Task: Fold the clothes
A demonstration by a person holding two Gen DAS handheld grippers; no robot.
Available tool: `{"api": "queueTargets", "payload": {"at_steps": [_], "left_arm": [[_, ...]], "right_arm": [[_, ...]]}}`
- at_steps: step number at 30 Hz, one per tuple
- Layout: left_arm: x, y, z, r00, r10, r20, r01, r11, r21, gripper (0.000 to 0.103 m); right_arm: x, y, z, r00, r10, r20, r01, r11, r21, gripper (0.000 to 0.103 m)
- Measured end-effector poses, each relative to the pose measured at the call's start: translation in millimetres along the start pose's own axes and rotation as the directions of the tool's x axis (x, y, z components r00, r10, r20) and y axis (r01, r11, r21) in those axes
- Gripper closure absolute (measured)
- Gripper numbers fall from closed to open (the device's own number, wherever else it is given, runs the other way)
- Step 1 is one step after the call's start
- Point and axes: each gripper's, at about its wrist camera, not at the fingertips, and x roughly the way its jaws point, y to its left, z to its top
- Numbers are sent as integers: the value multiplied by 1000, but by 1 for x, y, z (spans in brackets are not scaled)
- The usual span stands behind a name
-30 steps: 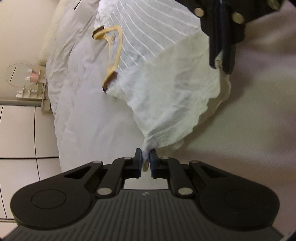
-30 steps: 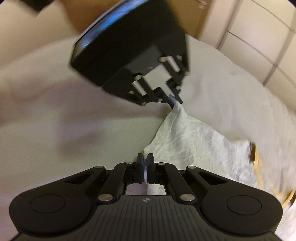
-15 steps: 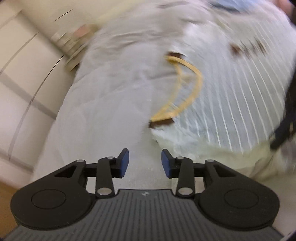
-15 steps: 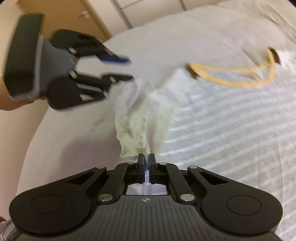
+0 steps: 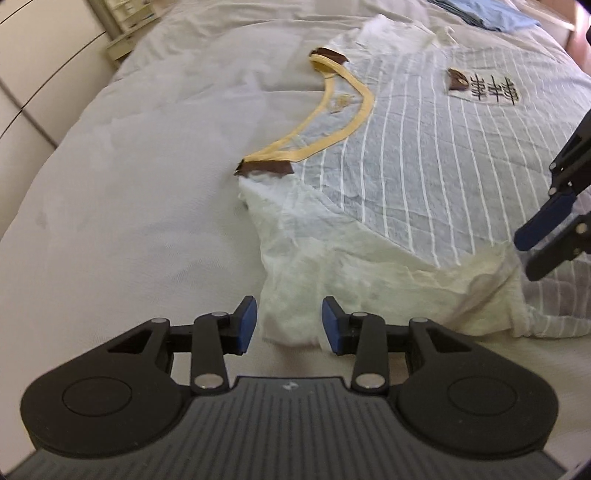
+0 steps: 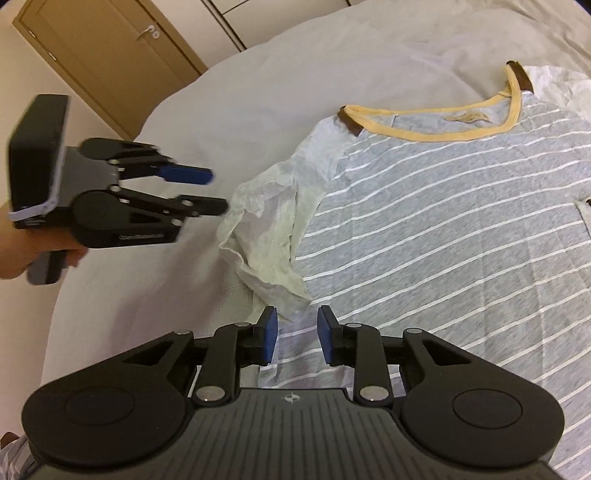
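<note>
A grey T-shirt with thin white stripes and a yellow neckband lies flat on the bed. Its near sleeve is folded inward, pale inside showing. My left gripper hovers open over the sleeve's edge, pads clear of the cloth. At that view's right edge my right gripper pokes in. In the right wrist view the shirt, its crumpled sleeve and the left gripper, held by a hand, show. The right gripper has its jaws opening just behind the sleeve's tip, gripping nothing.
The pale grey bedsheet spreads wide to the left of the shirt. A blue cloth lies at the far end of the bed. White cupboards and a small shelf stand beside the bed; a brown door is beyond.
Both grippers held the sleeve's edge a second ago and have let go, the left first. The sleeve now lies folded on the shirt. Both views have rolled and drawn back.
</note>
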Motion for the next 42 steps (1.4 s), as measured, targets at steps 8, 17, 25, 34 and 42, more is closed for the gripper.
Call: {"api": "queueTargets", "payload": {"at_steps": [8,17,25,34,42], "left_arm": [[38,17,15,967,-226,-117,236,969,78,80],[30,39,19,971,-232,-54,231,973,-23,102],[37,58,15,984,-177,1,174,967,-186,102],[19,60,8,997,-59,43,69,953,-295,94],[18,23,-2,992,-129,6,126,963,-236,93]], "right_arm": [[8,-3,-7,1000,21,-8,-21,1000,-5,65],[15,-14,-2,995,96,-3,-95,990,107,65],[6,-47,7,980,194,41,-197,924,328,98],[10,-42,1,994,100,-42,-87,968,236,91],[-17,-24,-3,998,25,54,-30,995,91,84]]}}
